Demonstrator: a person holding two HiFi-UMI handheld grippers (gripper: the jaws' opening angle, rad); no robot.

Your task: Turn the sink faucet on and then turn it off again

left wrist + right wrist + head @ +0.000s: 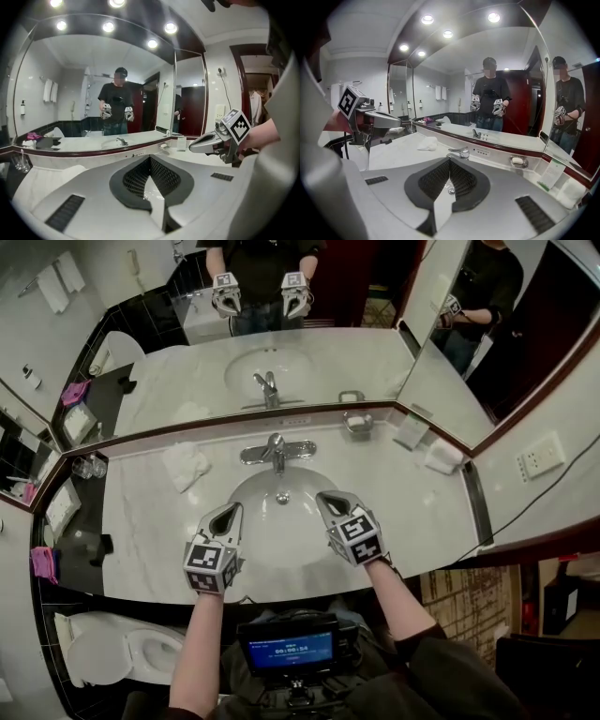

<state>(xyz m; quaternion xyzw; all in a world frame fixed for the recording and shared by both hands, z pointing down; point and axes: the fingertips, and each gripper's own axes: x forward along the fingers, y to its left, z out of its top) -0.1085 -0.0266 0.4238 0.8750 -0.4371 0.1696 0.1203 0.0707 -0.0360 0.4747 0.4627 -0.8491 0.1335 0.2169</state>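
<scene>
The chrome faucet [276, 452] stands at the back of the white sink basin [267, 554], lever centred; no water shows. Both grippers hover over the basin, short of the faucet and apart from it. My left gripper [228, 513] is shut and holds nothing. My right gripper [329, 499] is shut too and empty. In the right gripper view the faucet [459, 153] lies just beyond the closed jaws of my right gripper [450, 161], and the left gripper [389, 119] hangs at the left. In the left gripper view my left gripper [150, 160] hides the faucet; the right gripper [193, 147] shows at the right.
A crumpled white cloth [187, 465] lies left of the faucet. A soap dish [357, 423], a folded card [411, 432] and a folded towel [442, 457] sit at the back right. Glasses [89, 467] stand far left. A mirror [281, 324] backs the marble counter [422, 512]. A toilet [112, 652] is below left.
</scene>
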